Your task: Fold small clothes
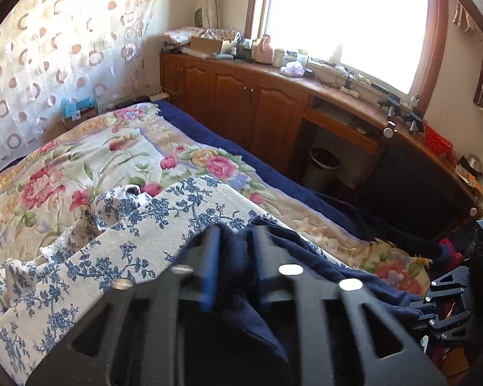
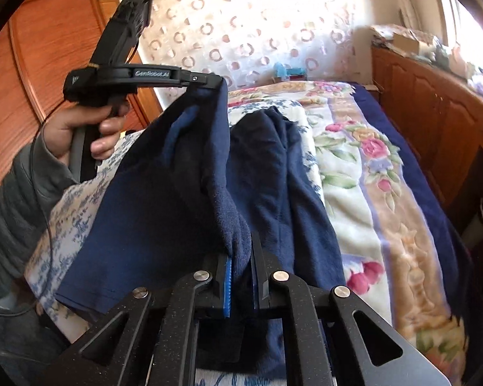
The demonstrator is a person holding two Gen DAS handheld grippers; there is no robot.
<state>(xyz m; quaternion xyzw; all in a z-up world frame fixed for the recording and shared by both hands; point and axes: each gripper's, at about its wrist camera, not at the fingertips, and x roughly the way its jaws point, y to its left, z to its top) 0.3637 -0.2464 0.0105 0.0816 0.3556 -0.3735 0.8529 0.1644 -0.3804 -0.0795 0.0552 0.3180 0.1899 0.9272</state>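
Observation:
A navy blue garment (image 2: 164, 199) is held up between both grippers above the bed. My left gripper (image 1: 235, 234) is shut on one corner of the navy garment (image 1: 238, 257); it also shows in the right wrist view (image 2: 215, 82), held in a hand. My right gripper (image 2: 241, 257) is shut on another corner of the cloth, and it shows at the edge of the left wrist view (image 1: 434, 302). The rest of the garment drapes down onto a white cloth with blue flowers (image 1: 119, 241).
The bed carries a floral blanket (image 1: 106, 154) over a dark blue sheet (image 1: 273, 173). A wooden cabinet (image 1: 241, 96) with a cluttered top runs along the right under the window. A bin (image 1: 322, 167) stands beside it. A wooden wardrobe (image 2: 48, 48) stands at the left.

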